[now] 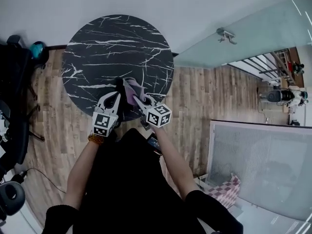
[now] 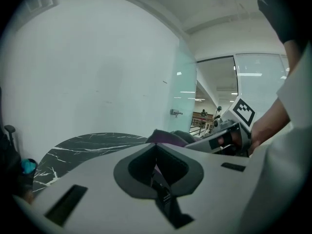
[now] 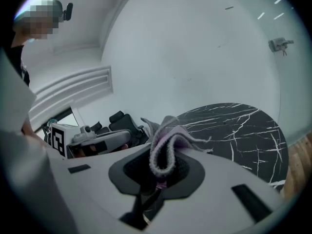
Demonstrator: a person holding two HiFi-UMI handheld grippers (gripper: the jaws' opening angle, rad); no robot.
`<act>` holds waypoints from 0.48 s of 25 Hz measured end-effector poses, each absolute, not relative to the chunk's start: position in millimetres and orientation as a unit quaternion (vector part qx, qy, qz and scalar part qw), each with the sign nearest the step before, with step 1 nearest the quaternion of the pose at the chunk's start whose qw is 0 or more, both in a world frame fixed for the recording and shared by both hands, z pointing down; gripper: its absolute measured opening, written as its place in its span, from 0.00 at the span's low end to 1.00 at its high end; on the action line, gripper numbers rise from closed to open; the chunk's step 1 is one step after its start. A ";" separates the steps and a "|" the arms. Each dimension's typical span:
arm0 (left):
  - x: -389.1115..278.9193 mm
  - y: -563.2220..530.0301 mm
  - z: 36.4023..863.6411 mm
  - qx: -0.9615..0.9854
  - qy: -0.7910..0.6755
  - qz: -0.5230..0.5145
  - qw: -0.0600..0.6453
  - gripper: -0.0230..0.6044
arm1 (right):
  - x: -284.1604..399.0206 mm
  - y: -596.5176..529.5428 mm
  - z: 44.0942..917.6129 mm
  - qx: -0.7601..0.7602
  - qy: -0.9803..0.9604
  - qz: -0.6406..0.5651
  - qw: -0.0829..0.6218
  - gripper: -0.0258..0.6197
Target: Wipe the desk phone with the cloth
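Observation:
My right gripper [image 1: 134, 95] is shut on a folded grey and purple cloth [image 3: 163, 147], which sticks up out of its jaws. In the head view the cloth [image 1: 131, 88] hangs over the near edge of the round black marble table [image 1: 112, 43]. My left gripper [image 1: 110, 99] is just left of it, with its two white fingers spread and nothing seen between them. A small black shape [image 1: 118, 83] lies on the table at the fingertips; I cannot tell whether it is the phone. The right gripper view shows the left gripper's body [image 3: 92, 139] with dark shapes [image 3: 114, 122] behind it.
A black chair [image 1: 14, 77] and dark equipment stand at the left on the wood floor [image 1: 204, 96]. A glass partition [image 1: 243, 38] with a metal fitting runs along the right. A white wall backs the table.

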State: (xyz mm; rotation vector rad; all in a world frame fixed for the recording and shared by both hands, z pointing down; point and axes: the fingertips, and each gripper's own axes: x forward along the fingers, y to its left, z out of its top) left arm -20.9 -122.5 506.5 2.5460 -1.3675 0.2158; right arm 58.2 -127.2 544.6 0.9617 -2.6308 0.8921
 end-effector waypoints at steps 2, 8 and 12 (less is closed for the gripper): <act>-13.3 -134.4 508.6 0.877 -0.459 0.073 0.123 0.06 | 67.6 -136.7 539.3 0.322 -0.885 0.325 0.084 0.13; -4.3 -147.3 501.5 0.885 -0.443 0.059 0.128 0.06 | 77.9 -147.2 540.9 0.312 -0.877 0.357 0.074 0.13; -8.9 -148.6 508.9 0.884 -0.445 0.058 0.132 0.06 | 70.2 -146.5 561.9 0.285 -0.895 0.315 0.136 0.13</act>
